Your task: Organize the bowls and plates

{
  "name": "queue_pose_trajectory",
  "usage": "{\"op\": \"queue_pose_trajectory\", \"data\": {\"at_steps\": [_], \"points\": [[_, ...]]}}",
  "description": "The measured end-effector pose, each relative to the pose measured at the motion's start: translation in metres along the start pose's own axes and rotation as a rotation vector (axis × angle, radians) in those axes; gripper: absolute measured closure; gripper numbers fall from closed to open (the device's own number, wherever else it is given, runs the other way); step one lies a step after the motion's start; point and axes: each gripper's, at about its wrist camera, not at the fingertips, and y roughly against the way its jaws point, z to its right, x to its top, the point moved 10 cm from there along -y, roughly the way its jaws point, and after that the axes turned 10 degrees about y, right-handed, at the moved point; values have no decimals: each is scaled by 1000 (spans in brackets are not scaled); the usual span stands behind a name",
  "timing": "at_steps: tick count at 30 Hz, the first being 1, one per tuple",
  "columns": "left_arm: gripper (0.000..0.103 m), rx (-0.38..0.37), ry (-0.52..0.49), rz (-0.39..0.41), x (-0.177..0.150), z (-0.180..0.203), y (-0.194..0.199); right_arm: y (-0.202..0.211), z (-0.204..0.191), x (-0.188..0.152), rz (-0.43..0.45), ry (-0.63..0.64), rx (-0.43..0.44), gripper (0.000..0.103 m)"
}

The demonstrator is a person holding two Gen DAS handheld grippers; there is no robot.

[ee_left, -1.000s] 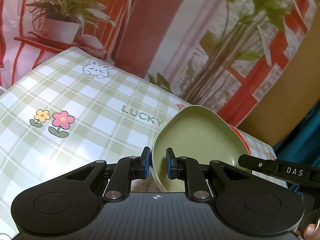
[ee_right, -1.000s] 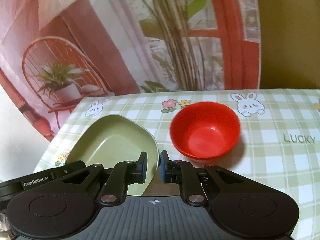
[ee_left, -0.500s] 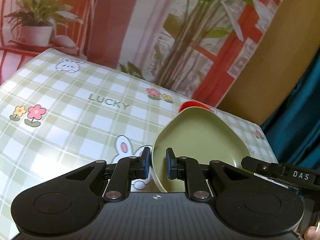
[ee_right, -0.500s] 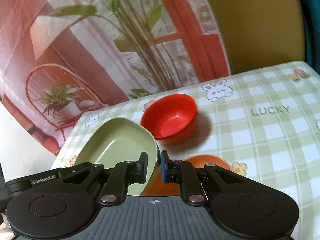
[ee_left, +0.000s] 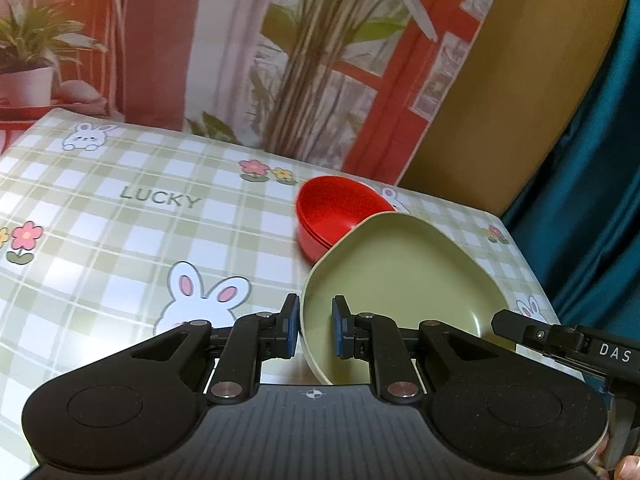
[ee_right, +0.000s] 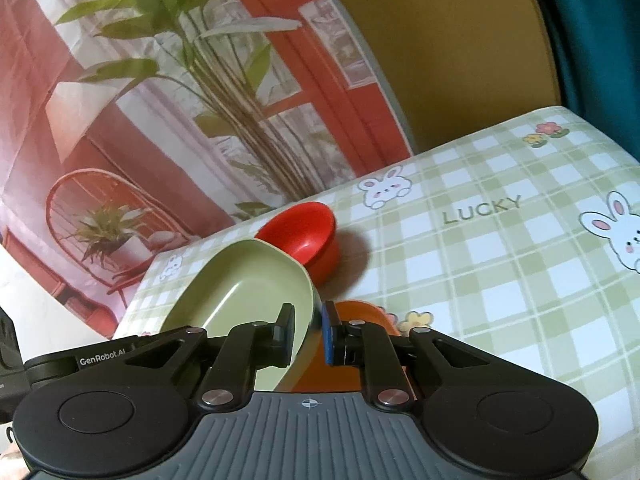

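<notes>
1. While both of your grippers clamp the green plate, it hangs tilted above the counter (ee_left: 100,240): the left gripper (ee_left: 316,326) pinches the plate's (ee_left: 400,276) near-left rim, and the right gripper (ee_right: 306,330) pinches the opposite rim (ee_right: 248,284).
2. Change over the last second: the red bowl (ee_left: 336,210), earlier hidden behind the plate in the left wrist view, now shows just ahead of the left gripper, past the plate's far edge. In the right wrist view the bowl (ee_right: 308,232) has slid from right of the gripper tips to ahead of them and up-left.
3. Also new: an orange dish (ee_right: 360,312) has come into view directly under and just beyond the right gripper's tips, below the plate's lowered rim. Much of it is hidden, so plate or bowl cannot be told.
4. Grip unchanged throughout: both sets of jaws stay pressed on the rim, no slip visible.
5. Reading for the task: you appear to be carrying the plate across the counter toward the orange dish, likely to stack on it. The plate is not yet set down.
6. Watch: the plate's far edge passes near the red bowl; whether they touch cannot be told. Level the tilt before lowering.
</notes>
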Motion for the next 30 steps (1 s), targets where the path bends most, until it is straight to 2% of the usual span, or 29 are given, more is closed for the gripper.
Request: {"op": "queue_pose_trajectory", "data": {"at_steps": [20, 30], "points": [[86, -33, -104, -91, -23, 23, -31, 20, 29, -29, -45, -35, -51, 89], [85, -17, -176, -83, -29, 26, -41, 20, 31, -43, -90, -41, -59, 89]]}}
